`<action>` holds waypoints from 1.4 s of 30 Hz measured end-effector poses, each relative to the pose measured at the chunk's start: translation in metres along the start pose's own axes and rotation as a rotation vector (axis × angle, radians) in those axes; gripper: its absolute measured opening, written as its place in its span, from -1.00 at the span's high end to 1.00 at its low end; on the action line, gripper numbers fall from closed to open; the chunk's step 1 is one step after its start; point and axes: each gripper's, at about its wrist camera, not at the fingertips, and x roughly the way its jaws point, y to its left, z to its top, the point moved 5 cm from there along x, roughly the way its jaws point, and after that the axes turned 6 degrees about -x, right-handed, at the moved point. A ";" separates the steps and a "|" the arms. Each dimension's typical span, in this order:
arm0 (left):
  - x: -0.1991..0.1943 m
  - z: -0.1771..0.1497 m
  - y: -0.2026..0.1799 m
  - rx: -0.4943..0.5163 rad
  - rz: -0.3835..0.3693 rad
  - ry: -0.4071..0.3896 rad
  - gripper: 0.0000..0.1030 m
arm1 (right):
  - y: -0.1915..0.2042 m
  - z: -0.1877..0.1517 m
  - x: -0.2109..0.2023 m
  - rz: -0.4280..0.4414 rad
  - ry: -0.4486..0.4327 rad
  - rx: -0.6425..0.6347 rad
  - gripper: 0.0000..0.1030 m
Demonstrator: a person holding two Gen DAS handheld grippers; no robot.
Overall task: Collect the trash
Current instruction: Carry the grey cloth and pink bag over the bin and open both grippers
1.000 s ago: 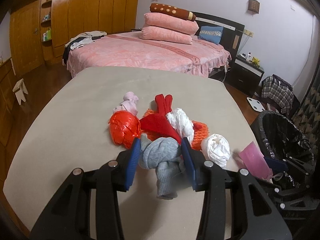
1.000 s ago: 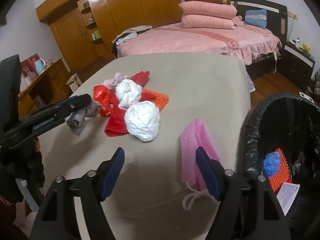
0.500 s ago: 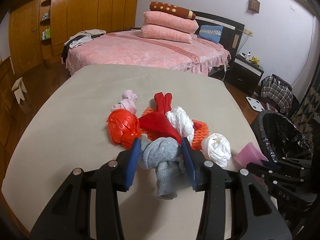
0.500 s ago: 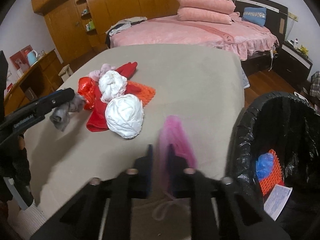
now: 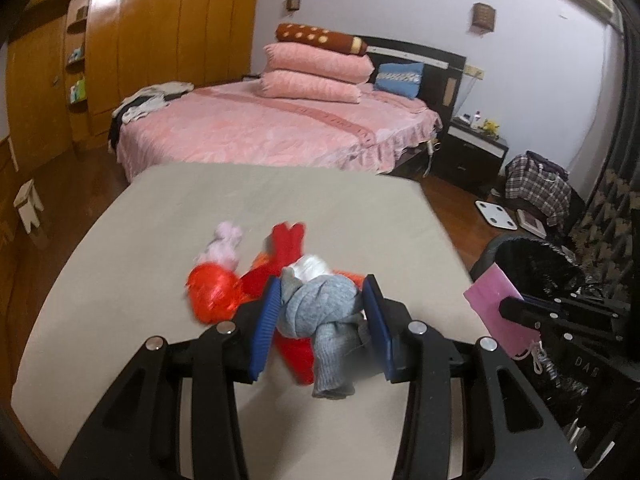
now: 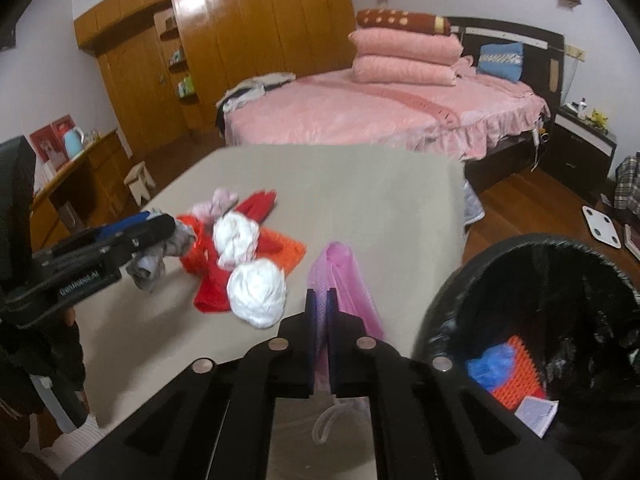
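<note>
The left gripper (image 5: 320, 316) is clamping a grey sock (image 5: 320, 312), which is hanging clear above the table (image 5: 160, 208) beside the trash pile (image 6: 240, 256) (red, white and orange pieces). The right gripper (image 6: 320, 320) is squeezing its jaws together on a pink bag (image 6: 348, 280) at the table's edge nearest the bin (image 6: 532, 280). The far half of the table is lying bare.

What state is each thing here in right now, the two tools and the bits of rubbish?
Left hand-held gripper: shut on the grey sock, lifted.
Right hand-held gripper: shut on the pink bag.
White wad: lying on the table.
Bin: open, lined, partly filled.
</note>
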 end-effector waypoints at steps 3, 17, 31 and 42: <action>-0.002 0.007 -0.021 0.025 -0.028 -0.018 0.21 | -0.014 0.006 -0.015 -0.022 -0.035 0.020 0.91; 0.012 0.013 -0.146 0.148 -0.216 -0.024 0.21 | -0.103 -0.001 -0.084 -0.193 -0.118 0.096 0.91; 0.045 -0.003 -0.261 0.234 -0.367 0.002 0.15 | -0.169 -0.023 -0.115 -0.295 -0.124 0.139 0.87; 0.054 -0.003 -0.263 0.236 -0.362 0.012 -0.30 | -0.190 -0.042 -0.115 -0.314 -0.095 0.171 0.17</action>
